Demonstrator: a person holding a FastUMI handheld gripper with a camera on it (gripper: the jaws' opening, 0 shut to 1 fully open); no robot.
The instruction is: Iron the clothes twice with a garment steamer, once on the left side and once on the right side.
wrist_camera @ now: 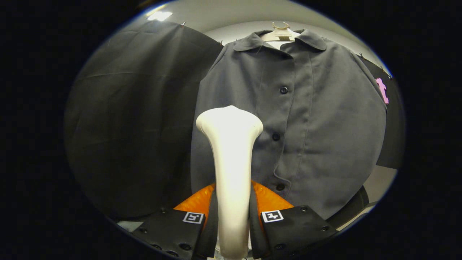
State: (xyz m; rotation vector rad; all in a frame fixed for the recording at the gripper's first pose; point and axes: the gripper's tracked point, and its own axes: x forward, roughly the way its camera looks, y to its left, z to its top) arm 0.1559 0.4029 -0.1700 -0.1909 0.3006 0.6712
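Steamer (pixel 231 162) clamped between gripper (pixel 232 216) fingers, shirt (pixel 317 126) beyond

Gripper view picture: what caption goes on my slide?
Gripper shut on white steamer, raised before grey shirt on hanger.

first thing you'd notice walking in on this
The white garment steamer stands upright between the fingers of the gripper, which is shut on its handle, its flared head pointing at the shirt. Just beyond it hangs a grey button-up shirt on a pale hanger, with dark buttons down the front. The steamer head sits before the shirt's left half as seen here.
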